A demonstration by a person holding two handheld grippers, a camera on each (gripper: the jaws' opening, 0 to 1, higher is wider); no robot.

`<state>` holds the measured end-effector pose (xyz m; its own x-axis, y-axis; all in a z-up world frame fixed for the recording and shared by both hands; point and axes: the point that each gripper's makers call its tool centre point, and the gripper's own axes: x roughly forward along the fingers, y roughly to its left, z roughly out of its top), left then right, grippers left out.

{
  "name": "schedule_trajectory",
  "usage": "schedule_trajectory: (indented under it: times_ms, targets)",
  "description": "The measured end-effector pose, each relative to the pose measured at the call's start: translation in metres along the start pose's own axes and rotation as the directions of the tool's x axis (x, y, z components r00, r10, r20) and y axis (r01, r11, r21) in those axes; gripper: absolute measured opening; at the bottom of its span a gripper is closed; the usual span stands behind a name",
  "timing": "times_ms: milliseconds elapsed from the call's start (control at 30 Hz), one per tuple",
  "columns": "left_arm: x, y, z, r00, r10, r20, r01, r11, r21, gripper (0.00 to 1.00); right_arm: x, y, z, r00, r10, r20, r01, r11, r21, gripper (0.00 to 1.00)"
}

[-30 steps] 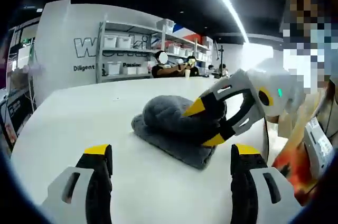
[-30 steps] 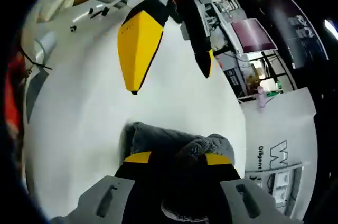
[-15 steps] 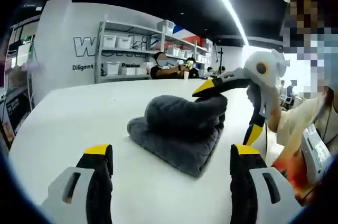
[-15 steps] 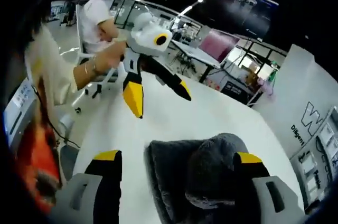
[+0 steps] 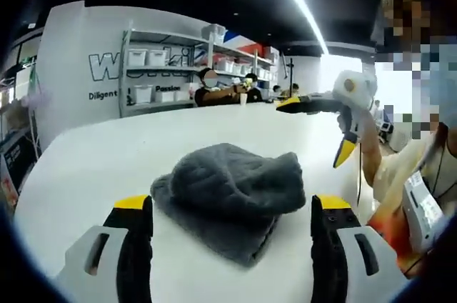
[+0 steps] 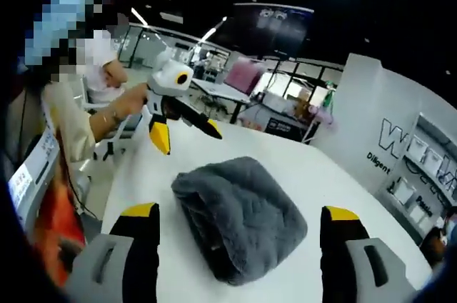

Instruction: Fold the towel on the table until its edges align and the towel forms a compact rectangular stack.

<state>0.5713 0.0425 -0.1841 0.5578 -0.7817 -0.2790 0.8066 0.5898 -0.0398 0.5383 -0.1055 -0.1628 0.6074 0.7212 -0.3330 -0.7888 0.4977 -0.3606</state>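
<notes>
A dark grey towel (image 5: 235,174) lies folded in a thick, rounded stack on the white table (image 5: 107,153). In the left gripper view my left gripper (image 5: 230,206) stands open just short of it, its yellow-tipped jaws spread wider than the stack. My right gripper (image 5: 318,131) hangs open in the air beyond the towel's right side, held by a person's hand. In the right gripper view the towel (image 6: 243,203) lies between and ahead of my open right gripper (image 6: 239,217). My left gripper (image 6: 187,138) hovers open past the towel's far left corner. Neither gripper touches the cloth.
The person holding the grippers (image 6: 68,117) stands at the table's edge. Behind the table are a white wall with lettering (image 5: 107,67), shelves with white bins (image 5: 164,74) and seated people (image 5: 221,92). Bare tabletop (image 6: 321,174) surrounds the towel.
My right gripper let go of the towel, opened and drew back and up. The towel settled flatter into its folded stack. My left gripper stayed open and edged toward the towel.
</notes>
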Motion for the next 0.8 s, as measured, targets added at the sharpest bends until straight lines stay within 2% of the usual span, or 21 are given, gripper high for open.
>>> schedule_trajectory:
  times_ms: [33, 200, 400, 567, 633, 700, 800]
  targets:
    - [0.001, -0.001, 0.001, 1.0, -0.002, -0.001, 0.002, 1.0, 0.003, 0.89, -0.001, -0.001, -0.001, 1.0, -0.004, 0.001, 0.004, 1.0, 0.005, 0.95]
    - [0.023, -0.033, 0.007, 0.998, -0.051, -0.04, 0.053, 0.997, 0.064, 0.86, -0.015, -0.015, -0.026, 0.999, -0.033, 0.008, 0.032, 0.997, 0.071, 0.96]
    - [0.041, -0.056, 0.014, 0.995, -0.063, -0.076, 0.077, 0.977, 0.2, 0.62, -0.02, -0.024, -0.044, 0.999, -0.047, 0.007, 0.045, 0.993, 0.111, 0.97]
    - [0.053, -0.062, 0.013, 0.992, -0.069, -0.105, 0.092, 0.97, 0.223, 0.53, -0.025, -0.026, -0.054, 0.999, -0.049, 0.01, 0.047, 0.99, 0.132, 0.97]
    - [0.055, -0.062, 0.013, 0.992, -0.072, -0.104, 0.093, 0.972, 0.218, 0.43, -0.026, -0.026, -0.057, 0.999, -0.049, 0.01, 0.047, 0.99, 0.136, 0.96]
    - [0.056, -0.059, 0.016, 0.994, -0.067, -0.082, 0.083, 0.975, 0.206, 0.29, -0.028, -0.026, -0.061, 0.999, -0.048, 0.005, 0.047, 0.989, 0.14, 0.96]
    - [0.059, -0.056, 0.014, 0.994, -0.07, -0.088, 0.087, 0.975, 0.206, 0.19, -0.029, -0.026, -0.066, 0.999, -0.045, -0.002, 0.045, 0.988, 0.147, 0.95]
